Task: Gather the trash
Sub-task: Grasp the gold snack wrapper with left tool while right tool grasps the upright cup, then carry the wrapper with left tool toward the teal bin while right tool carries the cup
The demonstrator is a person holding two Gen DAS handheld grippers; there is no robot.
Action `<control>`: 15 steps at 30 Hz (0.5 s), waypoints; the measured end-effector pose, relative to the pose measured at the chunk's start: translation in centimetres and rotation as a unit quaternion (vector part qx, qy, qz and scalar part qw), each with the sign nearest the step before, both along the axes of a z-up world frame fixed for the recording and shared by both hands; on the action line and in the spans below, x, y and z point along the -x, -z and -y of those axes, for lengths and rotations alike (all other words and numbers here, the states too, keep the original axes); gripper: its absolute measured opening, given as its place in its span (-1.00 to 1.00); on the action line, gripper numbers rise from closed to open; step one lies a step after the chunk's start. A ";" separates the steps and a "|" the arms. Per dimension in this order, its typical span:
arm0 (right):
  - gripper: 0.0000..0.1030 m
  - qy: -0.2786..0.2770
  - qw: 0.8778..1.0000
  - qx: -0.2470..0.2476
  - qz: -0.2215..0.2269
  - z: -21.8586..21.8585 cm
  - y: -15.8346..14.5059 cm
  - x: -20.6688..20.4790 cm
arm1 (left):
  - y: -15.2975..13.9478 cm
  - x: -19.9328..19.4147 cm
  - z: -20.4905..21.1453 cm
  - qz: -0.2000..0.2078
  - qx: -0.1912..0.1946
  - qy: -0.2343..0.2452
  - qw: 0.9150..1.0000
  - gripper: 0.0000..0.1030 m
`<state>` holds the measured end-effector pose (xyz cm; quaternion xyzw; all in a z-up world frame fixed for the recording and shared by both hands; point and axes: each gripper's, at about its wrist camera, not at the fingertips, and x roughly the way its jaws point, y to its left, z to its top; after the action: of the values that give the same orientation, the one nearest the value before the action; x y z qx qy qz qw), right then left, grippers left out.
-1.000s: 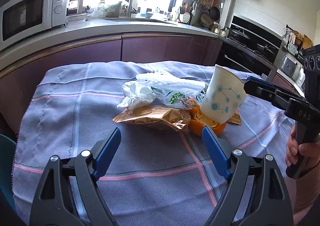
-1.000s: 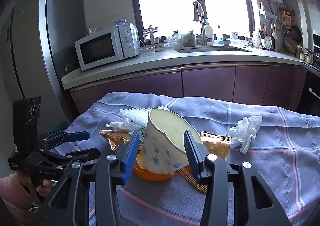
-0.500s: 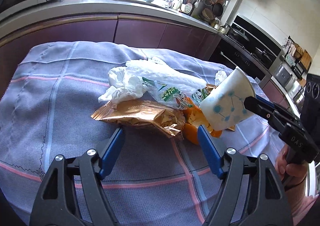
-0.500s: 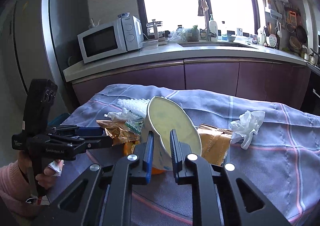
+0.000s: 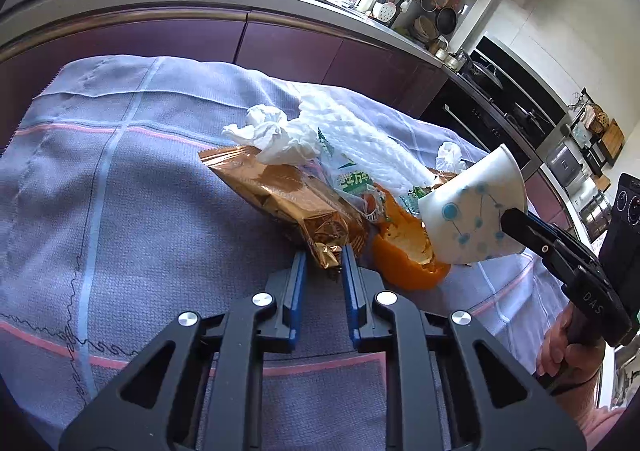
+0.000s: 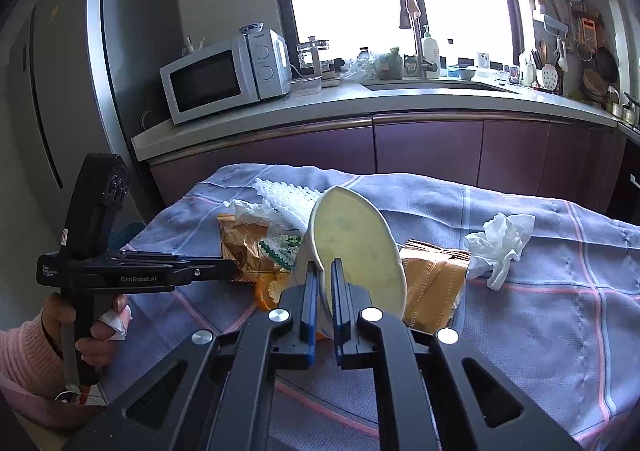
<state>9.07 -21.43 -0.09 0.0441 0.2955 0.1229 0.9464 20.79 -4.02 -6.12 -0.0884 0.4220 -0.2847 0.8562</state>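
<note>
While looking along the left gripper [image 5: 323, 255]: clenched on the crumpled near end of the gold wrapper [image 5: 288, 195], fingers nearly together with only foil between the pads. Probably takes that corner because it juts nearest the tips and lets the wrapper be drawn off the heap without dragging the rest. Just right of the fingers lies the orange peel [image 5: 404, 251], touching the wrapper. Beyond the tips sit a tissue [image 5: 276, 135] and a plastic bag [image 5: 360, 143], both resting on the wrapper's far part, so likely to slide or tumble if lifted. Further right, hangs tilted the paper cup [image 5: 472, 211], pinched at its wall by the right gripper [image 5: 512, 221], base over the peel. All on the cloth [image 5: 120, 211] covering the desk.

Along the right gripper [image 6: 325, 271]: grasps the cup [image 6: 356, 235] by its rim, one finger inside and one outside, wall squeezed flat between the pads. Leaves the mouth facing the camera and the cup tipped over; looks empty inside. Left of the fingers, reaches in the left gripper [image 6: 224, 269], tips at the gold wrapper, peel [image 6: 268, 289] just below. Right of the fingers, untouched as yet, lie a second wrapper [image 6: 432, 283] and, beside it, a second tissue [image 6: 500, 243]. No bin visible in either view.
</note>
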 end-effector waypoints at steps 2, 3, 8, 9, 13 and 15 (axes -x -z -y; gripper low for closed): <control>-0.95 0.000 1.000 0.000 0.004 -0.1 -0.2 0.1 | -0.4 0.5 0.0 0.010 -0.003 0.001 1.000 -0.69; -0.95 0.000 1.000 -0.002 0.005 -0.2 -0.3 0.2 | -0.7 0.8 0.0 0.014 -0.004 0.002 1.000 -0.69; -0.95 -0.002 1.000 -0.004 0.018 -0.6 -1.0 0.7 | -1.9 2.4 -0.6 0.037 -0.013 0.004 0.999 -0.70; -0.95 -0.003 1.000 -0.006 0.021 -0.8 -1.2 0.8 | -2.2 2.8 -0.8 0.043 -0.017 0.004 0.999 -0.71; -0.95 -0.010 0.999 -0.016 0.028 -1.2 -1.9 1.0 | -3.1 4.6 -2.2 0.066 -0.027 0.002 0.997 -0.71; -0.95 -0.015 0.999 -0.023 0.031 -1.6 -2.1 1.2 | -3.6 5.3 -3.2 0.075 -0.032 -0.001 0.997 -0.71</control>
<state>7.88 -19.85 2.02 0.0575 0.2642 0.1456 0.9517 15.48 -0.82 -2.56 -0.0395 0.3651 -0.2757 0.8883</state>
